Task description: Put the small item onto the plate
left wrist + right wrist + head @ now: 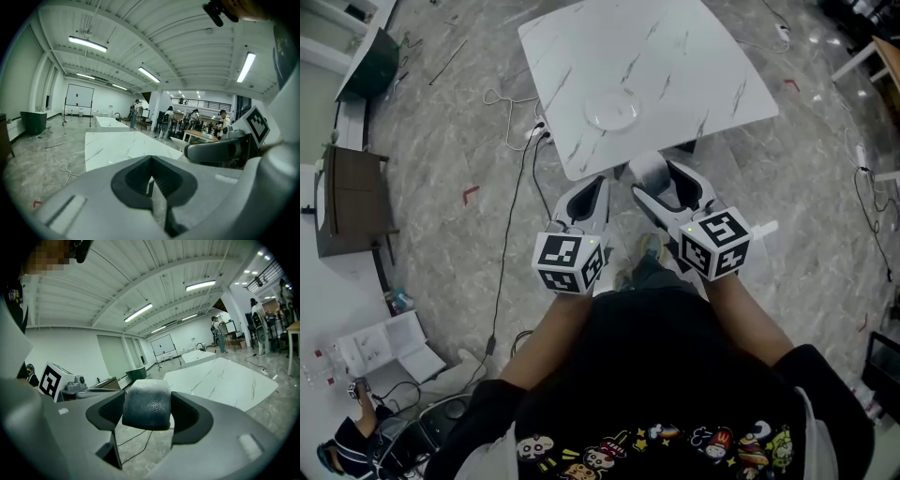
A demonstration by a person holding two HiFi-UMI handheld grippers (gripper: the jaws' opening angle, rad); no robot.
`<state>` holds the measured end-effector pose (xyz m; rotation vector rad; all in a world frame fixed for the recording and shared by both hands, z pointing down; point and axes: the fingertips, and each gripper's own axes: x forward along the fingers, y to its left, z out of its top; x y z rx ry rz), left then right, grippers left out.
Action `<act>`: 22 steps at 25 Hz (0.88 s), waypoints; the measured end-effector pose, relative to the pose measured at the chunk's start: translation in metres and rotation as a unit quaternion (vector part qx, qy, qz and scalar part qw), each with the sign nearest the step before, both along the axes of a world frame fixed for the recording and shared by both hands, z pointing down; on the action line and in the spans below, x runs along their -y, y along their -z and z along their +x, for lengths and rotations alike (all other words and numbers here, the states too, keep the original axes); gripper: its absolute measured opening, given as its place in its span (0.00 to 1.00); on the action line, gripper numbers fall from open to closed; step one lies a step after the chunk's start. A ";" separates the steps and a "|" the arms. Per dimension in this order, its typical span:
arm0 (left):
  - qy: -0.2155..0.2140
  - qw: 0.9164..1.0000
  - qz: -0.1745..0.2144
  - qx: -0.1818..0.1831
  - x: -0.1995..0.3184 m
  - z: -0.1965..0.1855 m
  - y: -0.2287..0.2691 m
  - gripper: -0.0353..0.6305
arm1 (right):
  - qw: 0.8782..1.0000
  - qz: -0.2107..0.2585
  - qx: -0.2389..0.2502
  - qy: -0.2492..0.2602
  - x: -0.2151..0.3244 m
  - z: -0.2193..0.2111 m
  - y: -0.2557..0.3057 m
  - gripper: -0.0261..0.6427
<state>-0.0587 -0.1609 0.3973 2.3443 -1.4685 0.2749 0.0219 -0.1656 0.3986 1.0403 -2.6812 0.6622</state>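
A clear glass plate (612,112) lies near the middle of the white marble table (694,56), ahead of both grippers. My right gripper (654,175) is shut on a small grey block (146,403), held just short of the table's near edge. The block (650,170) fills the gap between the pads. My left gripper (589,197) is beside it to the left, shut with nothing in it, its jaw tips meeting (152,180). Both point up and forward, so the gripper views show mostly ceiling and the table top (112,145).
Cables (511,202) and a bent wire (508,105) lie on the grey floor left of the table. A brown cabinet (352,202) stands at the far left. People stand at distant tables (206,136) in the hall.
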 end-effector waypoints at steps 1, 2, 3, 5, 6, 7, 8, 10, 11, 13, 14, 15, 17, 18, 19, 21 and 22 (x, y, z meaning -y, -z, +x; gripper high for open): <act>0.002 1.000 -0.003 0.002 0.005 0.002 -0.002 0.06 | 1.000 -0.003 0.001 0.003 0.006 0.001 -0.003 0.53; 0.003 1.000 -0.005 0.003 0.010 0.004 -0.004 0.06 | 1.000 -0.005 0.001 0.005 0.012 0.003 -0.006 0.53; 0.005 1.000 -0.006 0.006 0.016 0.005 -0.006 0.06 | 1.000 -0.008 0.002 0.008 0.017 0.004 -0.009 0.53; 0.010 1.000 -0.009 0.009 0.026 0.007 -0.011 0.06 | 1.000 -0.012 0.002 0.012 0.028 0.007 -0.015 0.53; 0.012 1.000 -0.009 0.010 0.031 0.008 -0.012 0.06 | 1.000 -0.014 0.001 0.015 0.032 0.007 -0.018 0.53; 0.014 1.000 -0.010 0.011 0.035 0.008 -0.014 0.06 | 1.000 -0.016 0.001 0.018 0.037 0.007 -0.021 0.53; 0.016 1.000 -0.011 0.011 0.039 0.008 -0.016 0.06 | 1.000 -0.017 0.000 0.021 0.040 0.007 -0.023 0.53; 0.020 1.000 -0.012 0.013 0.043 0.007 -0.017 0.06 | 0.999 -0.019 -0.001 0.027 0.045 0.005 -0.026 0.53; 0.021 1.000 -0.013 0.014 0.044 0.007 -0.017 0.06 | 0.999 -0.020 -0.002 0.029 0.046 0.004 -0.027 0.53; 0.020 1.000 -0.015 0.016 0.045 0.007 -0.018 0.06 | 0.999 -0.021 -0.004 0.032 0.049 0.004 -0.027 0.53; 0.019 1.000 -0.017 0.017 0.047 0.006 -0.019 0.06 | 0.999 -0.021 -0.006 0.033 0.051 0.003 -0.028 0.53; 0.018 0.999 -0.020 0.018 0.049 0.005 -0.022 0.06 | 0.999 -0.021 -0.007 0.033 0.054 0.002 -0.029 0.53; 0.020 0.999 -0.024 0.018 0.052 -0.001 -0.028 0.06 | 0.999 -0.022 -0.012 0.034 0.059 -0.001 -0.034 0.53; 0.021 0.999 -0.026 0.017 0.054 -0.003 -0.031 0.06 | 0.999 -0.022 -0.015 0.034 0.061 -0.003 -0.036 0.53; 0.022 0.999 -0.028 0.015 0.056 -0.006 -0.033 0.06 | 0.999 -0.023 -0.017 0.034 0.063 -0.005 -0.038 0.53; 0.020 0.999 -0.030 0.012 0.062 -0.010 -0.036 0.06 | 0.999 -0.023 -0.022 0.034 0.069 -0.011 -0.040 0.53; 0.018 0.999 -0.031 0.010 0.066 -0.012 -0.037 0.06 | 0.999 -0.024 -0.025 0.033 0.073 -0.014 -0.041 0.53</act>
